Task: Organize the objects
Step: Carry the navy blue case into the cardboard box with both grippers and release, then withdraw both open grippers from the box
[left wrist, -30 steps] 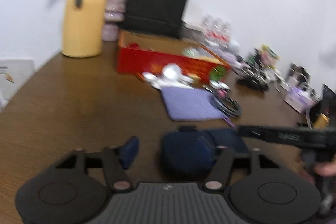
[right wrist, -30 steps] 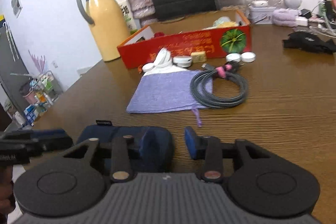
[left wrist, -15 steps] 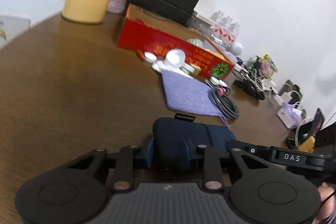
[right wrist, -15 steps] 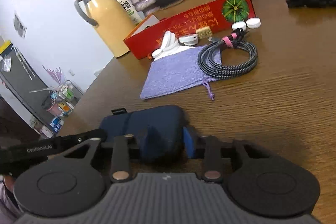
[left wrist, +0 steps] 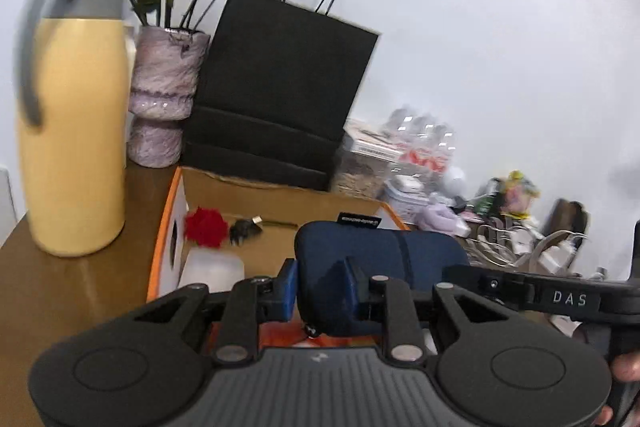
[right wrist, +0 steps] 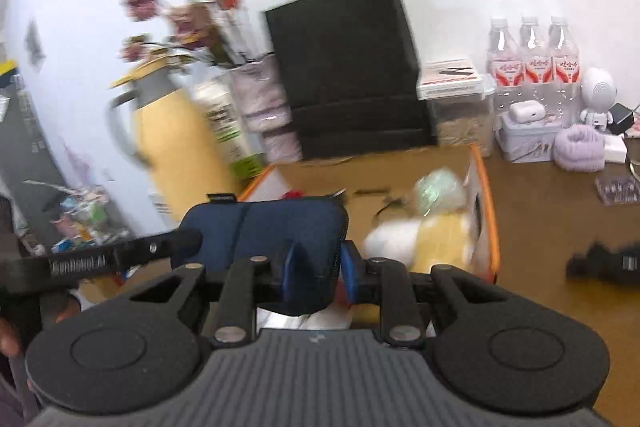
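Navy pouch [left wrist: 380,259] is held in the air above the open cardboard box [left wrist: 280,203], gripped from both ends: left claw [left wrist: 320,287] and right claw [right wrist: 316,267] each grasp it. Box stands on the tabletop [right wrist: 560,219], behind it a black paper bag [left wrist: 280,99].

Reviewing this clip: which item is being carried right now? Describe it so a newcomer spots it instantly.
Start at the tall black paper bag against the wall; in front of it lies an open orange-edged cardboard box. Held above that box by both tongs, left and right, is the navy zippered pouch: soft, rounded, and the only dark blue item.
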